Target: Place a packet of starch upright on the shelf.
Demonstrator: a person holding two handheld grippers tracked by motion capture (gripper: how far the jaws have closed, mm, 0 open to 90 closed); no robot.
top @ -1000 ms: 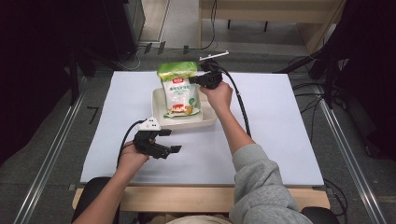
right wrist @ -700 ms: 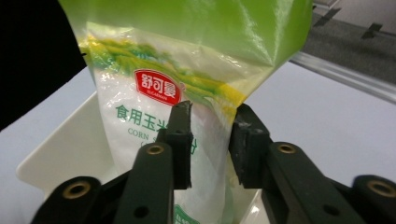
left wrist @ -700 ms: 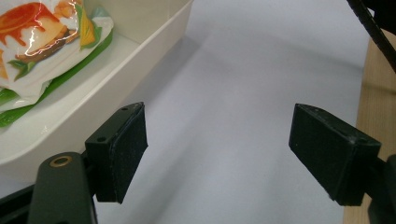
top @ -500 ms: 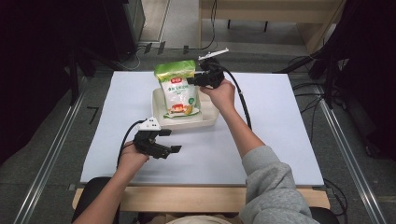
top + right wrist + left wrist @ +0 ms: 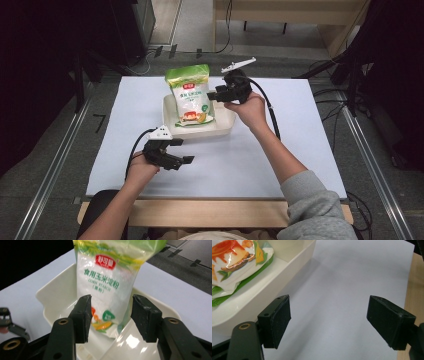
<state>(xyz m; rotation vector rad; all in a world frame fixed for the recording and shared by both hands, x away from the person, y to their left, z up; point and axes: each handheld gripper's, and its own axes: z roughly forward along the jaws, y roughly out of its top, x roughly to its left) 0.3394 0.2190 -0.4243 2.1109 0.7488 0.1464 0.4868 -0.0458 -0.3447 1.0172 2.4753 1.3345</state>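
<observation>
A green and white bag of corn starch (image 5: 190, 97) leans upright in a cream tray (image 5: 222, 127) at the middle back of the white sheet. Just right of the bag, my right gripper (image 5: 214, 94) is open. In the right gripper view the bag (image 5: 105, 280) stands behind the gap between the jaws of the right gripper (image 5: 111, 315), over the tray (image 5: 55, 290). My left gripper (image 5: 184, 151) rests open on the sheet in front of the tray. In the left gripper view its jaws (image 5: 328, 322) are wide apart over bare sheet, with the tray (image 5: 287, 262) and bag (image 5: 234, 255) at upper left.
A white sheet (image 5: 300, 130) covers the table, with a wooden front edge (image 5: 200, 207) below it. Metal rails (image 5: 50, 165) run along the floor at both sides. Black cables trail from each gripper. Dark equipment stands at the back left.
My right hand has drawn back a little to the right of the bag. The bag stays leaning in the tray. The left gripper has not moved.
</observation>
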